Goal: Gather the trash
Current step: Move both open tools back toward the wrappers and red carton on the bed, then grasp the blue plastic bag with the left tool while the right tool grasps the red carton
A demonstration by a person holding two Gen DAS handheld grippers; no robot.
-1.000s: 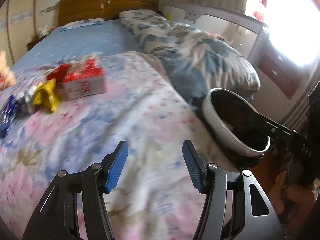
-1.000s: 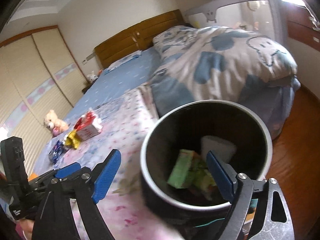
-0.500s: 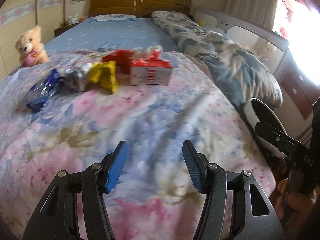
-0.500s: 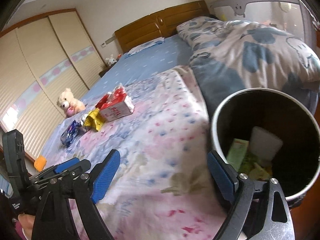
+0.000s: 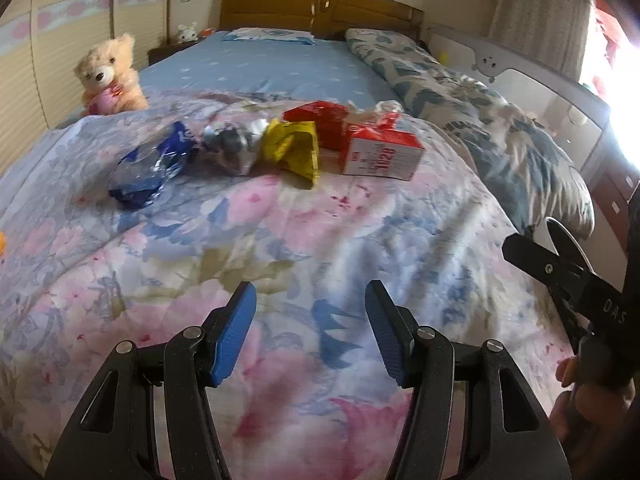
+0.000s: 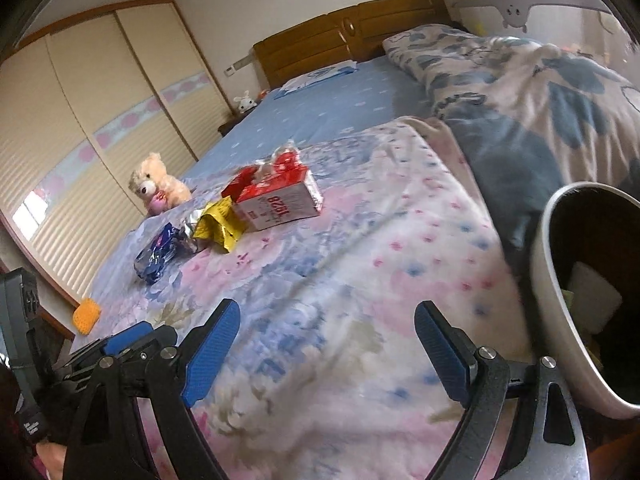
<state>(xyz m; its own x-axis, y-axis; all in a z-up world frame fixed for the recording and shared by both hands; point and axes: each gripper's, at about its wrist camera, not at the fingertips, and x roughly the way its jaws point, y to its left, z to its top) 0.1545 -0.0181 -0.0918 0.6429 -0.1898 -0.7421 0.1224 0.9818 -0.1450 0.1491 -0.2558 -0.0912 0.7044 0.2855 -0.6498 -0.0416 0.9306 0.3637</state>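
- My left fingers (image 5: 310, 330) stand half apart with nothing between them, over the flowered quilt (image 5: 280, 248) of the bed; my right fingers (image 6: 330, 354) are spread wider, also released and bare.
- The bin (image 6: 560, 280) sits at the bed's edge, just beside my right fingers on their right, with some scraps already inside.
- The trash lies well ahead of both pairs, in a row running left to right across my line of reach: blue wrapper (image 5: 150, 168), silver foil (image 5: 232, 146), yellow packet (image 5: 296, 152), red-and-white carton (image 5: 382, 152).
- From my left fingers the row sits nearly dead ahead; from my right it lies ahead and off to the left, so I judge the left hand better lined up.
- The carton's long side lies across my reach.
- Against a second ago, both views have swung off the bin toward the trash, which now looks closer; both openings are unchanged.
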